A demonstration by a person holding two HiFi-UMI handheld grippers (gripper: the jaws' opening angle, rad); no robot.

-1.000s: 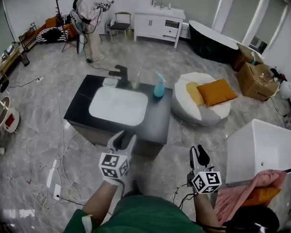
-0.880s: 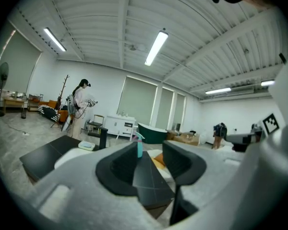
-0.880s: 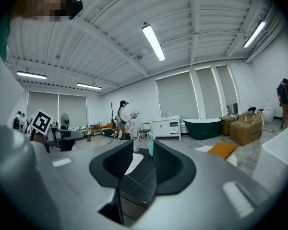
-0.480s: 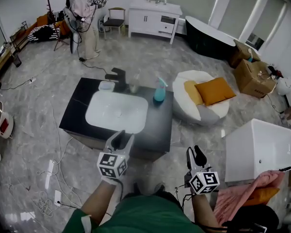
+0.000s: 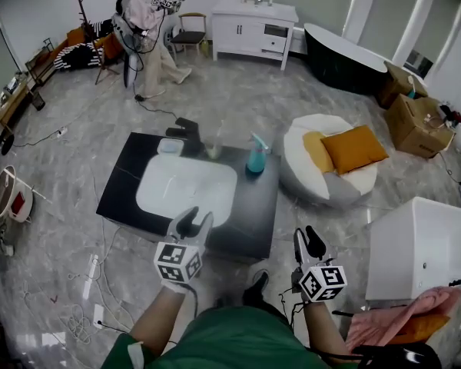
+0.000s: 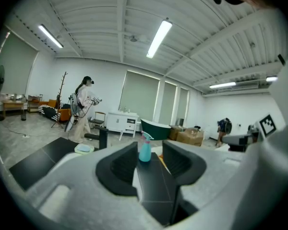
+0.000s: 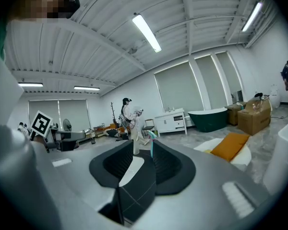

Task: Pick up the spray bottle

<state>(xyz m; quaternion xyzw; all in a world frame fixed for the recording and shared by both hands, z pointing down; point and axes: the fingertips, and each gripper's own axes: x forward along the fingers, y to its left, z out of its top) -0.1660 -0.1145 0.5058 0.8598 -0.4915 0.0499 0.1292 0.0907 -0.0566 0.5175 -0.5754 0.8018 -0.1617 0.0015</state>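
The turquoise spray bottle (image 5: 255, 157) stands upright on the far right part of the black counter (image 5: 253, 202), just beside the right end of the white basin (image 5: 186, 188) and well apart from both grippers. Any label on it is too small to read. A black tap (image 5: 188, 128) rises behind the basin, with a pale soap dish (image 5: 169, 146) to its left.

The left gripper (image 5: 194, 220) hangs over the counter's near edge. Its 2 jaws stand apart with nothing between them, and in the left gripper view the bottle shows far off through the gap. The right gripper (image 5: 307, 241) is held off the counter's near right corner, over the floor, its jaws also parted and empty.

Each gripper's marker cube (image 5: 180, 261) bears black-and-white square patterns and no letters.

To the right lies a white beanbag (image 5: 311, 171) with an orange cushion (image 5: 353, 148). At the far wall a person (image 5: 147, 33) stands near a white cabinet (image 5: 253, 28)
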